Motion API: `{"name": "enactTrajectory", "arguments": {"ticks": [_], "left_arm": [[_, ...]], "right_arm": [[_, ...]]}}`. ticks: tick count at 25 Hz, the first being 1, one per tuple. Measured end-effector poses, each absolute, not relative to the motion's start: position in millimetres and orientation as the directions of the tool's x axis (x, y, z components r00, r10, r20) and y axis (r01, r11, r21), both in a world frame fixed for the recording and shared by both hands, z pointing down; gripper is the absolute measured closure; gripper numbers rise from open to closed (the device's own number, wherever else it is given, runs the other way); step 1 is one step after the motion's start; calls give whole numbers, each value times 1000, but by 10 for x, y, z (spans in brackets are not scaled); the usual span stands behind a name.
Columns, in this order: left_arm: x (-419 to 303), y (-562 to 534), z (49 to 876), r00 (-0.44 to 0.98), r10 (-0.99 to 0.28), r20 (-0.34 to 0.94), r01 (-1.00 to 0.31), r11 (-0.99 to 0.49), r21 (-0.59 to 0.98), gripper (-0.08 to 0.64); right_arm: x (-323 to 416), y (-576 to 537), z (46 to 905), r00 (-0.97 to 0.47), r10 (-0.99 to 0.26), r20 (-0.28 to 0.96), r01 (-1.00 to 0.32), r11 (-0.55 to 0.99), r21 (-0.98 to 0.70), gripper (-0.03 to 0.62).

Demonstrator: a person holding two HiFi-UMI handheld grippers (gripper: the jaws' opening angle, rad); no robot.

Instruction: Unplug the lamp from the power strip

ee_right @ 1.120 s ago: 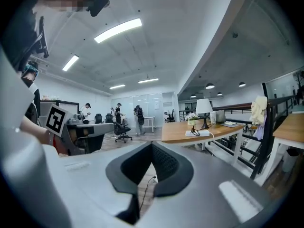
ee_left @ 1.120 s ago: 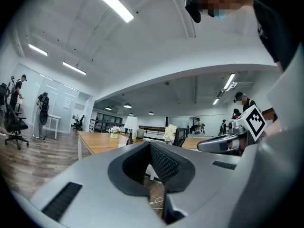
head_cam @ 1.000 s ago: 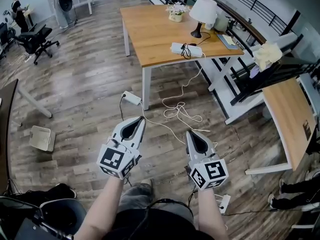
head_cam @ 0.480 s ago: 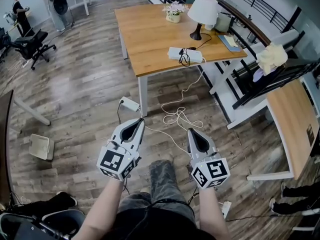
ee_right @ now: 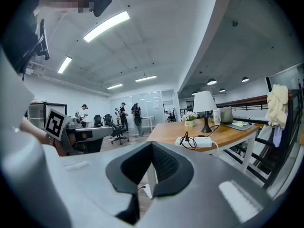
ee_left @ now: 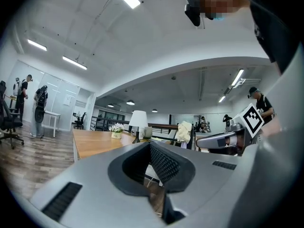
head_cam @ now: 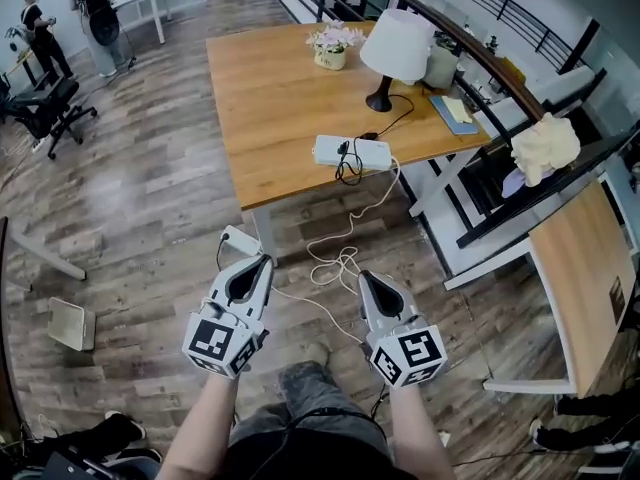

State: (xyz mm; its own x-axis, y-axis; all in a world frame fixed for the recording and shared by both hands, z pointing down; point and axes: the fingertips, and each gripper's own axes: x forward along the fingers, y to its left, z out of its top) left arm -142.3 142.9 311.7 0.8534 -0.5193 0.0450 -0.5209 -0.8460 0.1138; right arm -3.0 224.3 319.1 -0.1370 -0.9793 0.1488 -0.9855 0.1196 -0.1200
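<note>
Head view: power strip point(head_cam: 352, 152) near table's point(head_cam: 270, 88) front edge, wood floor point(head_cam: 150, 198) below.

White-shade lamp point(head_cam: 397, 48) upright, plugged into white power strip point(head_cam: 352, 152).

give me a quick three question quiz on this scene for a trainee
1. Where does the power strip that the cord of the lamp runs to lie? A: near the table edge. B: on the floor. C: on a chair.
2. True or false: a flower pot stands on the table near the lamp.
3. Fill in: the left hand-held gripper and right hand-held gripper both have jaws ____.
Key: 1 A; 2 true; 3 shut.
</note>
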Motion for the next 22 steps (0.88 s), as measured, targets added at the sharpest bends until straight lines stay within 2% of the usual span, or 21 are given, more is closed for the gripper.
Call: {"name": "enactTrajectory", "arguments": {"ticks": [14, 22], "left_arm": [[-725, 672, 3141, 842, -538, 40, -539, -835, 110, 565], [-413, 252, 3233, 864, -500, 60, -504, -859, 92, 565]], "right_arm": [[687, 1452, 3301, -178, -969, 174, -979, 157, -130, 584], [980, 1061, 3426, -150, -969, 194, -982, 123, -147, 584]]}}
